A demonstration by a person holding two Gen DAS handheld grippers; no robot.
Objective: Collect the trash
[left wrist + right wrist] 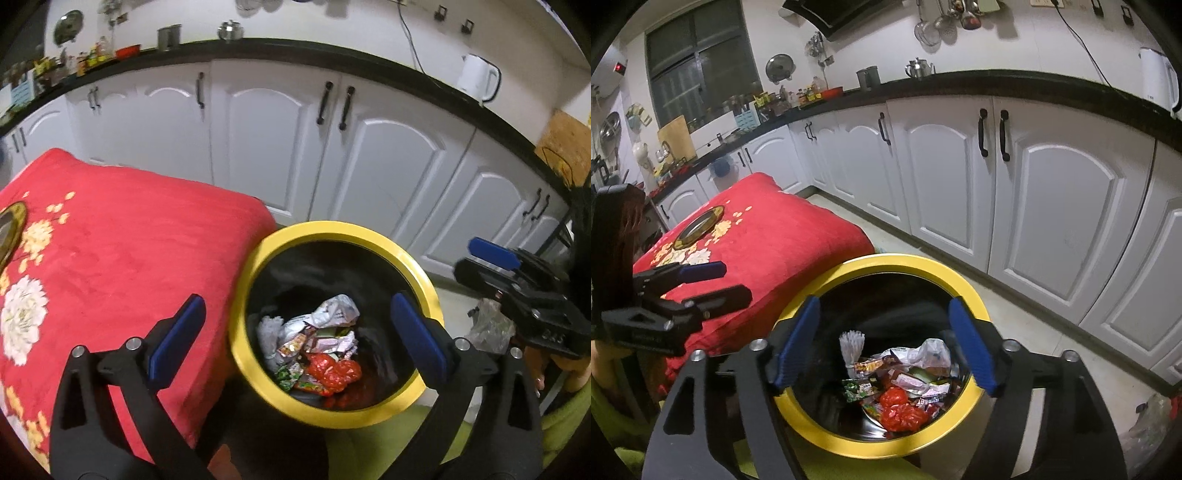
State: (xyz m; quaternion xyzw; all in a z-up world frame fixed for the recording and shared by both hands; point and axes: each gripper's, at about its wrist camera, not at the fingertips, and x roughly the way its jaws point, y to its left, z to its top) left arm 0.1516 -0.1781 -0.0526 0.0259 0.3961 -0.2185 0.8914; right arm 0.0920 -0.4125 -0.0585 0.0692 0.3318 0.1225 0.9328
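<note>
A black bin with a yellow rim (pixel 332 230) (pixel 897 260) stands on the floor beside a table. Inside it lie crumpled white paper (pixel 338 310), a red wrapper (pixel 334 371) (pixel 901 410), several printed snack wrappers and a white pleated paper cup (pixel 851 343). My left gripper (pixel 297 306) (pixel 733 281) hangs over the bin's left side, open, with nothing between its blue pads. My right gripper (pixel 883 306) (pixel 471 256) hovers over the bin mouth, also open and empty.
A table under a red floral cloth (pixel 129 251) (pixel 768 236) touches the bin's left side, with a gold-rimmed plate (pixel 700 225) on it. White cabinets (pixel 369 166) run behind. A clear plastic bag (pixel 491 325) (pixel 1148 417) lies on the floor to the right.
</note>
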